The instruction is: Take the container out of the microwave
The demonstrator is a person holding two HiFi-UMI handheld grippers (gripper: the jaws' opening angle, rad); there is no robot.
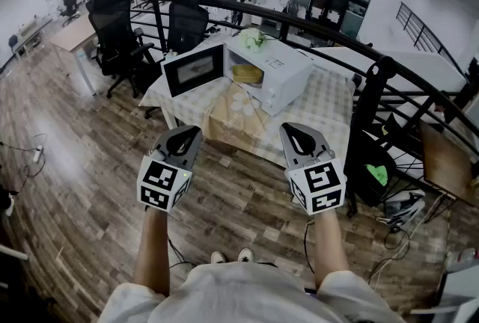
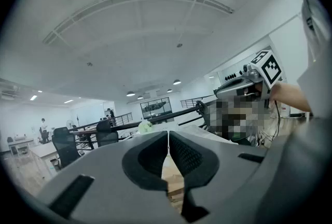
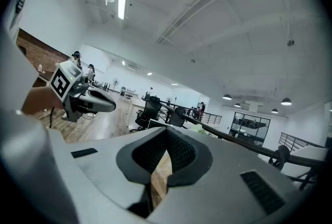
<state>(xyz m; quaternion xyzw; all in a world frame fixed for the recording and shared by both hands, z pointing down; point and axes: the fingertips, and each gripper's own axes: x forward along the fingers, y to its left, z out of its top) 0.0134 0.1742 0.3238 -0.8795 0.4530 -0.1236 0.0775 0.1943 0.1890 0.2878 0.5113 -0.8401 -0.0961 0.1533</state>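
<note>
With the left gripper [image 1: 187, 136] and right gripper [image 1: 299, 134] both clenched empty, well short of the table [image 1: 329, 101], the best move is stepping closer and opening the right fingers [image 3: 179, 151] before reaching level toward the yellow container [image 1: 247, 74] inside the open microwave [image 1: 284, 63].

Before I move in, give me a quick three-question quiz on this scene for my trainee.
1. True or false: the microwave has its door swung open.
2. Where is the yellow container? A) on top of the microwave B) inside the microwave C) beside the microwave
3. Fill in: the left gripper and the right gripper both have their jaws ____, with nothing between them.

Key: 1 true; 2 B; 3 shut.
</note>
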